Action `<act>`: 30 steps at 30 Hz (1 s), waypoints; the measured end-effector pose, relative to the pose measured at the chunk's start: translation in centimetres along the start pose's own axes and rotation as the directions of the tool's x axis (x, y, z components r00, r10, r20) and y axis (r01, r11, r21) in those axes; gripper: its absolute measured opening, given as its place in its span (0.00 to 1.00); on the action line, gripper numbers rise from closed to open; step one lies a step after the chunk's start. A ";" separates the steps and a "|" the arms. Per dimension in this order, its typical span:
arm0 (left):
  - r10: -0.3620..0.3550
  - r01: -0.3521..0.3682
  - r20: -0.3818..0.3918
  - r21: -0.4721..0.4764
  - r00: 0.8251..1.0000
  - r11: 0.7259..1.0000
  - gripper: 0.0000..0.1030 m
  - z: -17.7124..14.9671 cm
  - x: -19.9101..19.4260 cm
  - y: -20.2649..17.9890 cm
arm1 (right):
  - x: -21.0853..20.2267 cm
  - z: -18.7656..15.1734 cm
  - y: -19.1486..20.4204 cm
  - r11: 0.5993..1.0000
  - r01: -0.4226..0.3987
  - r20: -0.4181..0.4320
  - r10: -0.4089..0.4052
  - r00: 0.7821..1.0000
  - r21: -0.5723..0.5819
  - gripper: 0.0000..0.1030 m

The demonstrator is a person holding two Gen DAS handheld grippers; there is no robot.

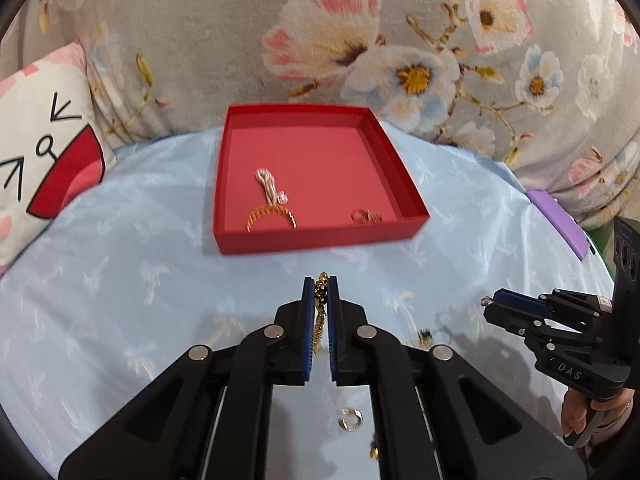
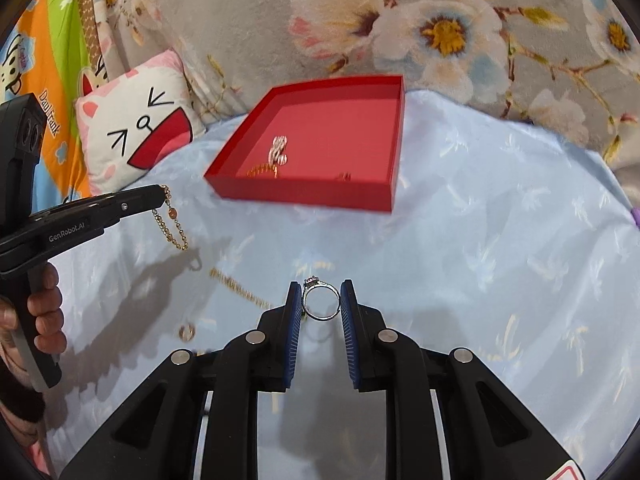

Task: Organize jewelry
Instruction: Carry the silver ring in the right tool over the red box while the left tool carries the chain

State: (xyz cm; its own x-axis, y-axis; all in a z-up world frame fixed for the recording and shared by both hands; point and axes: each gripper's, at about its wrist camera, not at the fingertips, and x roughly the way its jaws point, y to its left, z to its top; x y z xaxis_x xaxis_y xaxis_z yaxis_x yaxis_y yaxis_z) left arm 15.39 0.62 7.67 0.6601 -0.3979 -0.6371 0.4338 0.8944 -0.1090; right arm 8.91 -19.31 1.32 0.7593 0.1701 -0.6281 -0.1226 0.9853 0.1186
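A red shallow box [image 1: 240, 184] [image 2: 304, 196] lies on the light blue cloth, holding a silver piece [image 1: 271, 186], a gold bangle [image 1: 270, 216] and a small gold ring [image 1: 365, 216]. My left gripper [image 1: 321, 284] [image 2: 162, 196] is shut on a gold bead chain [image 1: 321, 304] [image 2: 172, 226], which dangles above the cloth. My right gripper [image 2: 321, 286] [image 1: 490, 302] is shut on a silver ring with a stone [image 2: 320, 300], held upright between the blue pads. On the cloth lie another gold chain [image 2: 240, 290] and a small ring [image 2: 187, 332] [image 1: 350, 418].
A white cartoon-face cushion [image 1: 44, 152] [image 2: 140, 128] leans at the left. A grey floral blanket [image 1: 360, 40] rises behind the box. A purple item [image 1: 560, 224] lies at the cloth's right edge. A person's hands [image 2: 44, 312] [image 1: 576, 412] hold the gripper handles.
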 end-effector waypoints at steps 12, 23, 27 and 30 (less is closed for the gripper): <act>0.035 -0.037 0.072 0.025 0.997 0.999 0.05 10.3 4.9 1.3 | 5.2 12.7 -1.5 0.999 0.051 0.057 -0.051 0.997 -0.004 0.18; 0.080 -0.079 0.048 -0.022 0.996 0.997 0.05 15.5 14.6 3.6 | 14.2 19.1 -3.5 0.996 0.083 0.007 -0.083 0.997 0.032 0.18; 0.110 -0.110 0.026 -0.009 0.994 0.994 0.05 15.9 17.3 4.1 | 16.7 19.3 -3.5 0.994 0.106 -0.025 -0.106 0.994 0.019 0.18; 0.136 -0.136 0.010 -0.005 0.991 0.991 0.05 16.1 18.8 4.6 | 17.8 19.5 -3.7 0.994 0.111 -0.040 -0.110 0.993 0.025 0.18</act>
State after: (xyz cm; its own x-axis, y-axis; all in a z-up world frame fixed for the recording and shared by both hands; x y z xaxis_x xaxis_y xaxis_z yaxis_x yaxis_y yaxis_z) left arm 39.70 -6.09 7.45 0.7192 -0.2746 -0.6382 0.3371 0.9411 -0.0250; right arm 35.39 -20.19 4.68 0.7419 0.0613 -0.6677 -0.0217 0.9975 0.0675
